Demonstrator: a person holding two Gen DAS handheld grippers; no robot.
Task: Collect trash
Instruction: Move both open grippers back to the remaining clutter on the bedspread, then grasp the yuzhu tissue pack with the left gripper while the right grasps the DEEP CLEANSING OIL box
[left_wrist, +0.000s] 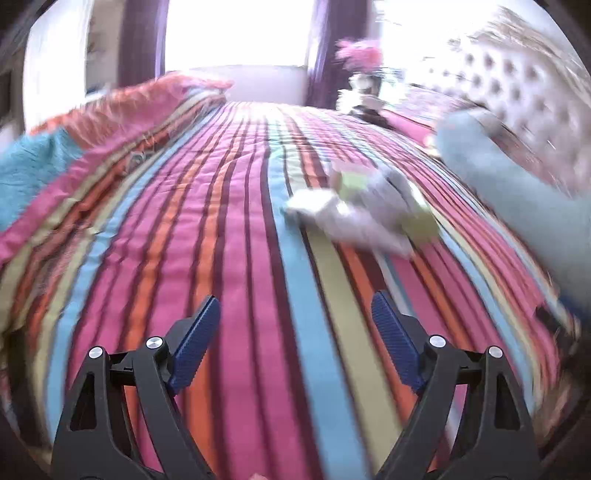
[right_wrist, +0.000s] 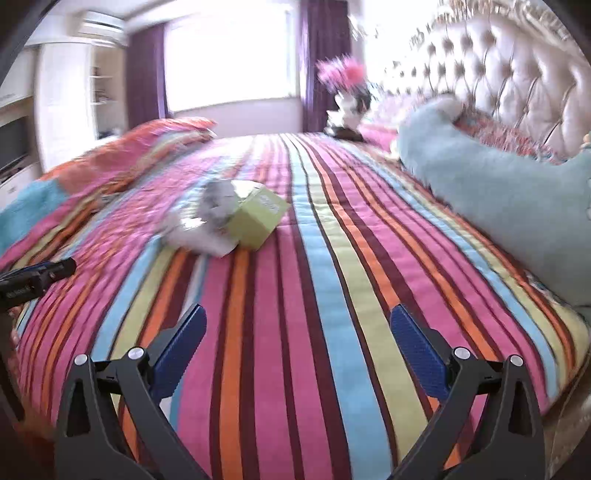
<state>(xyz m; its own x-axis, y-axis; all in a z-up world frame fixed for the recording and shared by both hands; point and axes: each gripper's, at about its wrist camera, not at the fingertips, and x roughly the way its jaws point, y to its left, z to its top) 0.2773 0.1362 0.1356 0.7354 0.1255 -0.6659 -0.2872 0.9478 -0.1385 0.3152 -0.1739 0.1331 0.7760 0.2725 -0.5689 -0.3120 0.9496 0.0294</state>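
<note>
A small pile of trash lies on the striped bedspread (right_wrist: 332, 295): a light green carton (right_wrist: 258, 218) tipped on its side, a crumpled grey wad (right_wrist: 219, 201) against it, and white paper (right_wrist: 201, 240) underneath. In the left wrist view the same pile is blurred, with the green carton (left_wrist: 354, 181) and white paper (left_wrist: 365, 225) ahead and to the right. My left gripper (left_wrist: 295, 314) is open above the bedspread (left_wrist: 236, 229) with nothing between its fingers. My right gripper (right_wrist: 298, 325) is open too, empty, well short of the pile. The left gripper's tip (right_wrist: 40, 275) shows at the left edge of the right wrist view.
A long pale blue plush pillow (right_wrist: 498, 192) lies along the tufted headboard (right_wrist: 517, 74) on the right. A rumpled orange and pink quilt (right_wrist: 147, 147) is heaped at the far left. A pink flower ornament (right_wrist: 345, 96) stands beyond the bed by the window.
</note>
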